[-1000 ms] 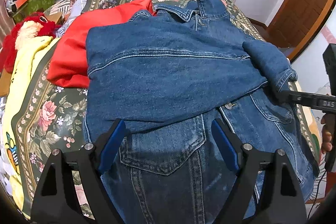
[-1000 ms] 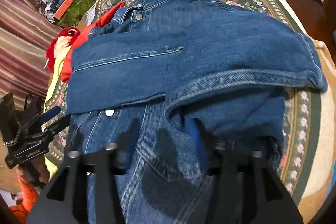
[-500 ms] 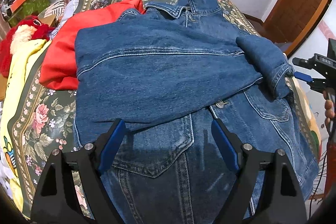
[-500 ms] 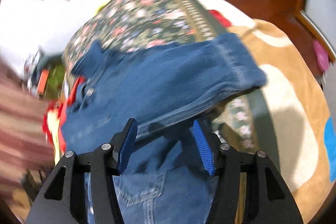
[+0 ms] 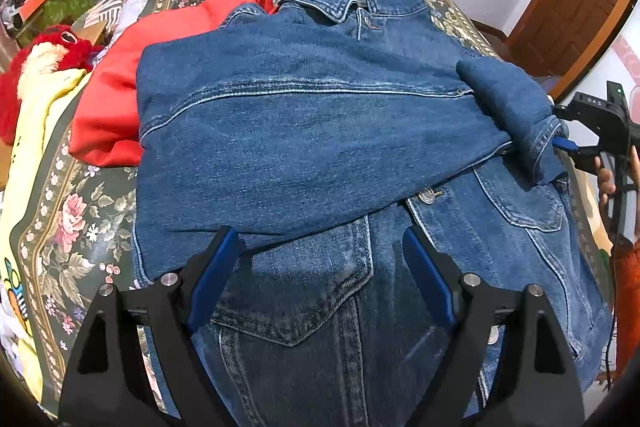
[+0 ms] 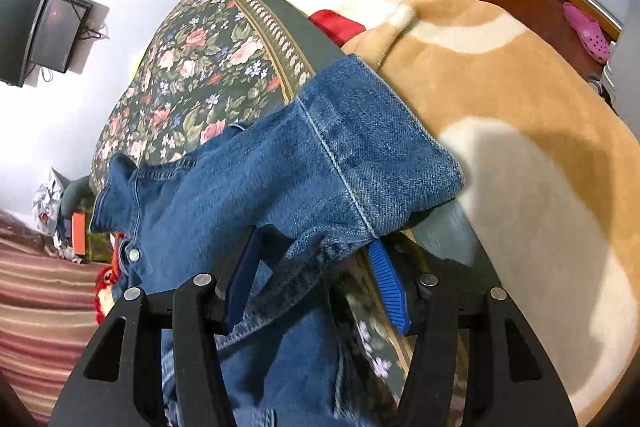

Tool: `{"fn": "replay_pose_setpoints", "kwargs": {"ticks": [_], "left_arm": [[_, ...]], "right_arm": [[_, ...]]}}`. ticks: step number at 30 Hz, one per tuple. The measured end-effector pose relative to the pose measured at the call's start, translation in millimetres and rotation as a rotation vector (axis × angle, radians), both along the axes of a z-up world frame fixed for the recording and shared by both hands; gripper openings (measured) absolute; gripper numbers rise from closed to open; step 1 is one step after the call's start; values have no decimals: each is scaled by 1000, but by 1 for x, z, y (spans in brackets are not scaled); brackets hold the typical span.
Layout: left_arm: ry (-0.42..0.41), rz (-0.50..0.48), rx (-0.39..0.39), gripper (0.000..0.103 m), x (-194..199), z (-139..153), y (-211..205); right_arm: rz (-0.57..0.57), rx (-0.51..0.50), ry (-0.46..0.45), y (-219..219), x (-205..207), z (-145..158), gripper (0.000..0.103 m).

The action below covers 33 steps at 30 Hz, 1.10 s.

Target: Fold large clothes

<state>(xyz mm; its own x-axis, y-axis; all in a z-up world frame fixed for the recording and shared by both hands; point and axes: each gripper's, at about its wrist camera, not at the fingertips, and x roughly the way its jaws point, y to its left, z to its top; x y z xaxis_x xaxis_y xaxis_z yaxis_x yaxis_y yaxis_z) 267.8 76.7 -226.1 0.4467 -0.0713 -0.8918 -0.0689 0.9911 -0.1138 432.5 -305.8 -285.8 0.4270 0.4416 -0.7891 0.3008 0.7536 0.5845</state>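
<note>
A blue denim jacket (image 5: pixel 312 131) lies front up on the floral bedspread (image 5: pixel 72 195), with one sleeve folded across its chest. My left gripper (image 5: pixel 320 267) hovers open over the jacket's lower chest pocket and holds nothing. The folded sleeve's cuff (image 5: pixel 540 143) ends at the jacket's right edge. My right gripper (image 6: pixel 314 247) comes at that cuff (image 6: pixel 380 155) from the side. Its jaws are closing with the cuff's hem hanging between the blue pads (image 6: pixel 388 287), and a gap still shows beside the cloth. In the left wrist view the right gripper (image 5: pixel 568 147) sits against the cuff, held by a hand (image 5: pixel 608 179).
A red garment (image 5: pixel 132 79) lies under the jacket's left shoulder, with a yellow cloth (image 5: pixel 32 131) and a red plush toy (image 5: pixel 48 47) further left. A tan blanket (image 6: pixel 520 107) covers the bed's right edge. A wooden door (image 5: pixel 572 11) and a wall screen (image 6: pixel 32 23) stand beyond.
The right gripper swung out to the jacket's right edge, rolled over, and now has the sleeve cuff between its jaws. The left gripper has stayed over the pocket.
</note>
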Motion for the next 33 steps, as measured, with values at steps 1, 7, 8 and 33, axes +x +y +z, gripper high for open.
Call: {"fn": "replay_pose_setpoints", "kwargs": {"ticks": [1,7,8,33], "left_arm": [[-1,2,0,83,0,0,1],[-13,15,-5,83,-4,3,7],[-16,18,-9,83,-5,4,9],[-109,141,-63,83,-53,36,62]], "right_arm": [[3,-11,-4,0,2,0,42],[84,-90,-101,17,6,27,8],[99,-117,-135,23,5,38,8],[722,25,-294,280,-86,95,7]]}}
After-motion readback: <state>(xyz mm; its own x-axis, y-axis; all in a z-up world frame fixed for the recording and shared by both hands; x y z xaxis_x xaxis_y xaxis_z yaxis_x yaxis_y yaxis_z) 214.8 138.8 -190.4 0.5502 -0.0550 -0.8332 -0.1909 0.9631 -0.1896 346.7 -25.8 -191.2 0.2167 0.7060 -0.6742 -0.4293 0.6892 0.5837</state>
